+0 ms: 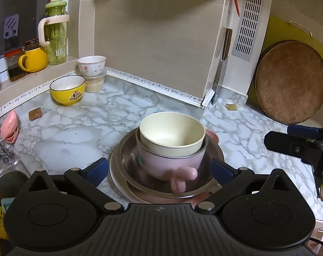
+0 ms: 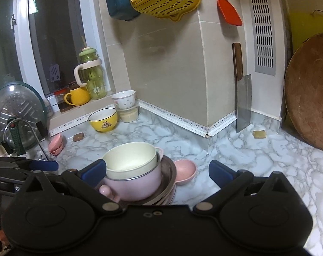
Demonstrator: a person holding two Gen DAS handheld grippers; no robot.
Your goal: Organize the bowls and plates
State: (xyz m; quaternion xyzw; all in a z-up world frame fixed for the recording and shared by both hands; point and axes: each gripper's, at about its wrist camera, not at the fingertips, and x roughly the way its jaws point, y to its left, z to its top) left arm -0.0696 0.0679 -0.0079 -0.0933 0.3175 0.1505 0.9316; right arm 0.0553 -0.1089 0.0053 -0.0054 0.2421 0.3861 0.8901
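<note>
A cream bowl (image 1: pixel 172 135) is nested in a pink handled bowl (image 1: pixel 172 164), which stands in a steel dish (image 1: pixel 129 170) on stacked plates (image 1: pixel 116 181) on the marble counter. My left gripper (image 1: pixel 159 170) is open, its fingers either side of the stack, holding nothing. My right gripper (image 2: pixel 158 171) is open and empty; the same stack (image 2: pixel 131 170) sits at its left finger, and a small pink bowl (image 2: pixel 184 170) lies between its fingers. A yellow bowl (image 1: pixel 67 89) and a white flowered bowl (image 1: pixel 91 64) on a lidded tub stand at the back left.
A sink (image 1: pixel 3 175) with a tap lies at the left, with pink dishes (image 1: pixel 10 128) beside it. A cleaver (image 2: pixel 242 98) and a round wooden board (image 2: pixel 310 89) lean on the wall at the right. A glass lid (image 2: pixel 16 111) stands by the window. Colanders hang overhead.
</note>
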